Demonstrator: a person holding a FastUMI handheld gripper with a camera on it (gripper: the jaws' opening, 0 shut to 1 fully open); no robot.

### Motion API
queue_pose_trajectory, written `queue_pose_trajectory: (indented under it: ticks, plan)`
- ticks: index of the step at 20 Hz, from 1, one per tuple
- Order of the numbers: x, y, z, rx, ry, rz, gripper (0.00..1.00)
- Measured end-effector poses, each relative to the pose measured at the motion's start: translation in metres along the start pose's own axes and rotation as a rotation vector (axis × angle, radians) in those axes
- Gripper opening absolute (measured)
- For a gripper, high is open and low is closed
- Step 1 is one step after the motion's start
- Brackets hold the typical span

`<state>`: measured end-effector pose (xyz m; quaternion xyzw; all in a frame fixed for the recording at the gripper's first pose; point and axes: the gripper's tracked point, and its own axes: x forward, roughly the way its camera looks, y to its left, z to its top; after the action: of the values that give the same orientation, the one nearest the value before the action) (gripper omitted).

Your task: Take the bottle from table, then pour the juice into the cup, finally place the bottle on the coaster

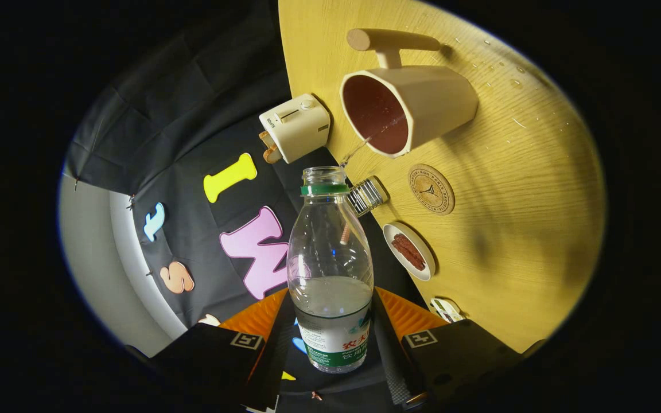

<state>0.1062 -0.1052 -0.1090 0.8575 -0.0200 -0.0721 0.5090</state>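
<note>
1. The gripper [330, 321] has its two fingers pressed against the sides of the bottle [330, 269], one on each flank of the lower body, holding it firmly.
2. The bottle is clear plastic, cap off, with a green ring at the neck. It is about half full of a clear liquid. A white-and-green label wraps its lower part, carrying red Chinese characters that I can't make out fully.
3. The whole scene is tipped: a thin stream leaves the bottle's open mouth and runs into the cup [408, 109] just beyond it.
4. The cup is cream outside, dark red-brown inside, with a long straight handle, and stands on the wooden table [525, 229].
5. The coaster [431, 189], round and tan with a printed emblem and ring of tiny lettering too small to read, lies on the table near the cup, apart from it.
6. Nearby sit a small dish of reddish-brown food [409, 251] and a cream toaster [295, 127] with a short word on its side, unreadable.
7. Droplets [514, 83] speckle the table past the cup.
</note>
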Motion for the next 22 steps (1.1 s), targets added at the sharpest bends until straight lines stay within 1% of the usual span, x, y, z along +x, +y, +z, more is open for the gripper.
queue_pose_trajectory:
  ticks: [5, 12, 17, 22]
  plan:
    - [-0.002, 0.004, 0.000, 0.045, 0.002, 0.011, 0.74]
    - [-0.004, 0.022, 0.006, 0.126, -0.013, 0.040, 0.74]
    - [-0.002, 0.025, 0.006, 0.146, -0.021, 0.032, 0.74]
    - [0.001, 0.027, 0.009, 0.137, -0.050, 0.045, 0.74]
